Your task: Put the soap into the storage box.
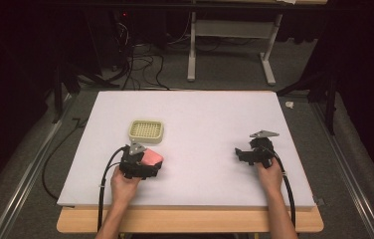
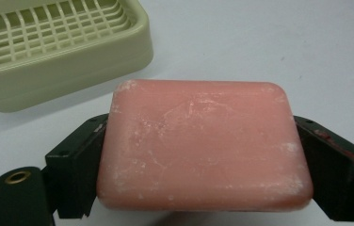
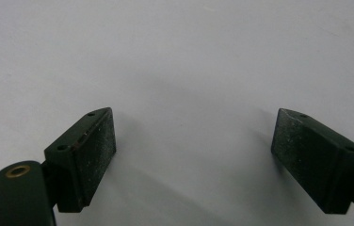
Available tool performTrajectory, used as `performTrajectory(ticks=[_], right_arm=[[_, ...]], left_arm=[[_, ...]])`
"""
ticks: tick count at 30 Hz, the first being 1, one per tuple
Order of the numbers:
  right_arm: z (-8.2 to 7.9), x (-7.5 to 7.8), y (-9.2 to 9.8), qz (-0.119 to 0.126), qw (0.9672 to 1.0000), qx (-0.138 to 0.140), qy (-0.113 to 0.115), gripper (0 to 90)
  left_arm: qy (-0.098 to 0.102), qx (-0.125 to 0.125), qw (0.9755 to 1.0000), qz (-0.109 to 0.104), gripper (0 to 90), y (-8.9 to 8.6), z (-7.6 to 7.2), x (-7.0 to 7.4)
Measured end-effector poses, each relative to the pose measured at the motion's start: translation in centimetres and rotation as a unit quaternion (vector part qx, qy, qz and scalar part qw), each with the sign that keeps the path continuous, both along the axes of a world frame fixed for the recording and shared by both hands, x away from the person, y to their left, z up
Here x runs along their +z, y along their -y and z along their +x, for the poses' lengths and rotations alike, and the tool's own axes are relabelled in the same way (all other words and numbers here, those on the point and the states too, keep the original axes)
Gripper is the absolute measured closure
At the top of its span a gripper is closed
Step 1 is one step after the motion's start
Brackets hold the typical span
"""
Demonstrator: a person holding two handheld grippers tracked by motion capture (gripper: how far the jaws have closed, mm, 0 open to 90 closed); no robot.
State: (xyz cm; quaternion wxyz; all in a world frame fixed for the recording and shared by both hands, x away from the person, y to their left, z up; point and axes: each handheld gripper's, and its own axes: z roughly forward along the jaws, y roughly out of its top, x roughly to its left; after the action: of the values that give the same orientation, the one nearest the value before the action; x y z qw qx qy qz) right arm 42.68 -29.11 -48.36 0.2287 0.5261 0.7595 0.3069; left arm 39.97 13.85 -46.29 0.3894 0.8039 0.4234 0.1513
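Already the left gripper (image 2: 203, 155) pinches the pink soap bar (image 2: 203, 146); the soap dish (image 2: 48, 52) just beyond sits empty. Placing it likely remains. The right gripper (image 3: 194, 155) rests spread, holding nothing.

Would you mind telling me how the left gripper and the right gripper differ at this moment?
The left gripper is shut on a pink soap bar, while the right gripper is open with nothing between its jaws. The left gripper sits close to the pale green soap dish; the right gripper is far from it, over bare white tabletop. Both have black jaws and are each held by one hand.
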Motion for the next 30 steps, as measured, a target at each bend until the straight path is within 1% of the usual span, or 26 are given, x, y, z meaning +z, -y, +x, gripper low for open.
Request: performTrajectory(ticks=[2,3,10,17,23,26,30], right_arm=[[0.0,0.0,0.0,0.0,1.0,0.0,0.0,15.1],[0.0,0.0,0.0,0.0,1.0,0.0,0.0,15.1],[0.0,0.0,0.0,0.0,1.0,0.0,0.0,15.1],[0.0,0.0,0.0,0.0,1.0,0.0,0.0,15.1],[0.0,0.0,0.0,0.0,1.0,0.0,0.0,15.1],[0.0,0.0,0.0,0.0,1.0,0.0,0.0,15.1],[0.0,0.0,0.0,0.0,1.0,0.0,0.0,15.1]], left_arm=[[-0.005,0.004,0.9999,-0.015,13.8,-0.2,0.0,0.2],[-0.006,0.005,0.9998,-0.019,13.8,-0.3,0.0,0.3],[-0.01,0.015,0.9995,-0.026,13.8,-0.8,-0.2,0.8],[-0.015,0.024,0.9985,-0.048,13.8,-1.6,-0.4,1.3],[-0.016,0.041,0.9971,-0.061,13.9,-2.3,-0.4,1.8],[-0.016,0.047,0.9968,-0.063,13.9,-2.6,-0.4,1.9],[-0.017,0.052,0.9968,-0.058,13.9,-2.8,-0.4,2.0]])
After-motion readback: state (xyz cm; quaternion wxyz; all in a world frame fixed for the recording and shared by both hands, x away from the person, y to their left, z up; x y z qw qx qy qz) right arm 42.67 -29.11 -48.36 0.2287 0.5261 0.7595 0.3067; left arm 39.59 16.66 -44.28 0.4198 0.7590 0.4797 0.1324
